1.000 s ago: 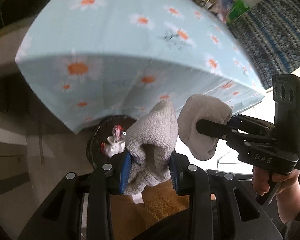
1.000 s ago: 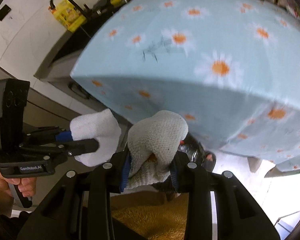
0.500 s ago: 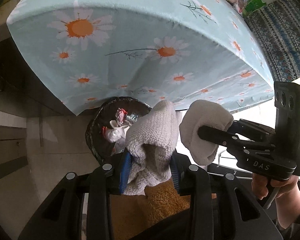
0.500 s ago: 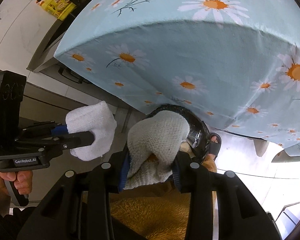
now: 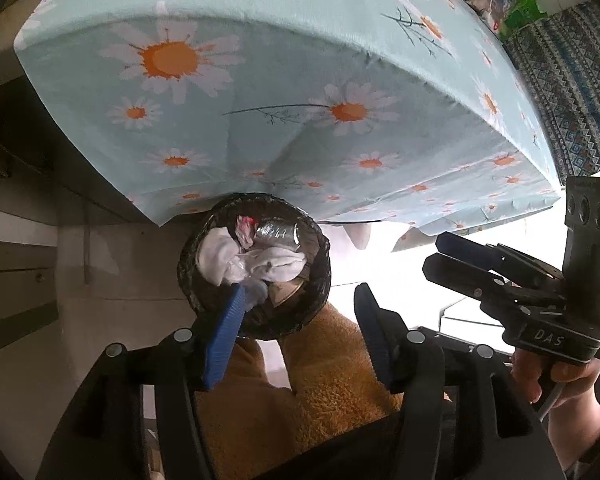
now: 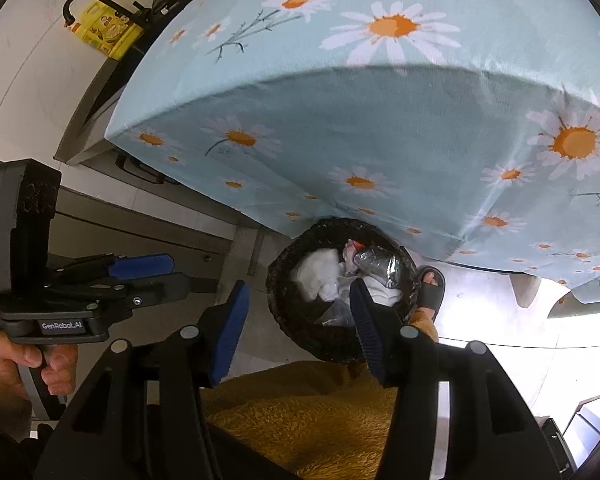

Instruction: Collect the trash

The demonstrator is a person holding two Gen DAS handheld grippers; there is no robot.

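A round bin lined with a black bag (image 5: 322, 264) (image 6: 278, 304) stands on the floor under the table edge. White crumpled cloths (image 5: 276, 262) (image 6: 320, 272) and a clear wrapper (image 5: 276, 234) (image 6: 376, 266) lie in it. My left gripper (image 5: 300, 308) is open and empty just above the bin; it also shows in the right wrist view (image 6: 156, 270). My right gripper (image 6: 298, 312) is open and empty above the bin's near rim; it also shows in the left wrist view (image 5: 454, 256).
A table with a light blue daisy cloth (image 5: 300, 100) (image 6: 380, 120) overhangs the bin. The person's orange fleece legs (image 5: 320, 380) and a sandalled foot (image 6: 430, 288) are beside the bin. A yellow bottle (image 6: 104, 32) stands on the counter.
Both grippers opened and let go of the white knitted cloths they held. The cloths now lie in the bin. Both grippers moved closer to the bin.
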